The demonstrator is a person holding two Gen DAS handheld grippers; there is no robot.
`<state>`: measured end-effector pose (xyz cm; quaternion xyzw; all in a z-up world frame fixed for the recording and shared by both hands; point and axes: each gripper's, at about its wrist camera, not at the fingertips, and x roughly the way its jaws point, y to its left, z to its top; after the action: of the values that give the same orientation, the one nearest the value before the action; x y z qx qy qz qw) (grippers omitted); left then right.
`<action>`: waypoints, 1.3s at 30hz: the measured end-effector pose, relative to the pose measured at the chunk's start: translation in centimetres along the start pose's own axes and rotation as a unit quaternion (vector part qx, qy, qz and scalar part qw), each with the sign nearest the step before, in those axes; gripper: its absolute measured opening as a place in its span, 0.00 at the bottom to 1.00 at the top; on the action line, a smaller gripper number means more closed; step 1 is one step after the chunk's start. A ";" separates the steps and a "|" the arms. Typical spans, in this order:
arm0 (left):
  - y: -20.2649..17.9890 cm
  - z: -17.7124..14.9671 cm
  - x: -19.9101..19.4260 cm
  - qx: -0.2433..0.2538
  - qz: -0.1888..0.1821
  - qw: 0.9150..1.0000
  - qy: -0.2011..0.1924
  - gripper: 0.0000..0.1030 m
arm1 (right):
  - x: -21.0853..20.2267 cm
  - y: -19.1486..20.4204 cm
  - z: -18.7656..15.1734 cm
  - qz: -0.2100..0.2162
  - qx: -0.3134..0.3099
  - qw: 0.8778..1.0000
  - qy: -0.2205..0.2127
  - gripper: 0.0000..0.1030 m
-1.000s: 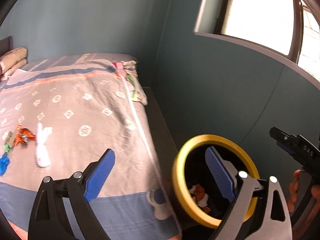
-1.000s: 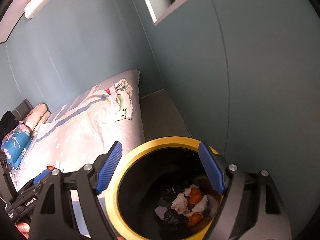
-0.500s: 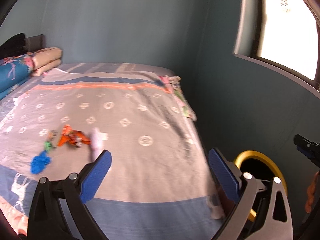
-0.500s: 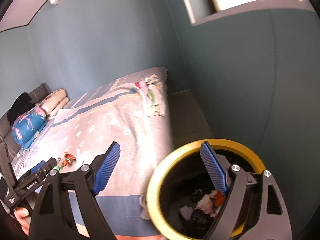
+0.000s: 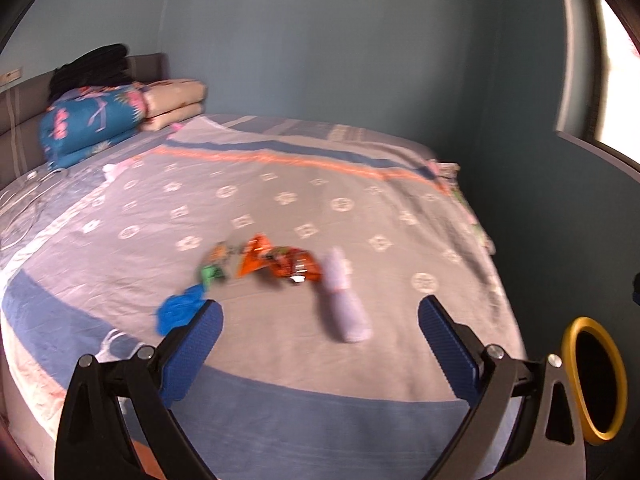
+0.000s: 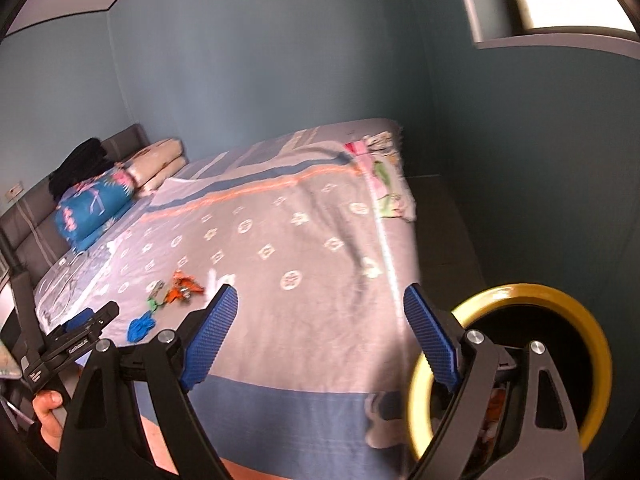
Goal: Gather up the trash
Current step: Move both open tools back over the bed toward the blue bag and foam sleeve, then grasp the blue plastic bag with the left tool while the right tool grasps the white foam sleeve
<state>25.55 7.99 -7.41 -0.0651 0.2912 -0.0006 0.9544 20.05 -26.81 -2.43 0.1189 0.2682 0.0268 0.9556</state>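
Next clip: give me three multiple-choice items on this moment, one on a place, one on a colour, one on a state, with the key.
1. Where does the litter still to be collected lie?
A. on the bedspread
B. on the window sill
C. on the pillows

2. What colour is the rim of the bin?
A. red
B. yellow
C. white

3. How do the left tongs stand?
A. shut on a wrapper
B. shut on nothing
C. open and empty

Key:
1 A: the orange wrapper, the white tissue and the blue scrap lie on the bedspread.
2 B: the bin beside the bed has a yellow rim.
3 C: the left tongs have their blue pads wide apart with nothing between them.
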 end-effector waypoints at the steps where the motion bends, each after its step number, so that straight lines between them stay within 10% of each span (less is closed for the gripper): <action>1: 0.8 -0.1 0.3 -0.006 0.005 1.000 0.001 0.92 | 0.6 0.7 0.0 0.003 -0.003 1.000 0.002 0.79; 26: 15.9 -3.8 12.4 -0.176 0.063 0.979 0.080 0.92 | 20.1 14.4 -3.5 0.059 -0.075 0.988 0.120 0.79; 39: 15.7 -3.1 16.3 -0.117 0.070 0.986 0.092 0.91 | 30.4 18.3 -5.4 0.034 -0.108 0.981 0.160 0.79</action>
<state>36.80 22.51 -21.00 -0.1552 0.3794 0.0945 0.9072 43.47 -4.43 -17.89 0.0182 0.4086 0.1066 0.9063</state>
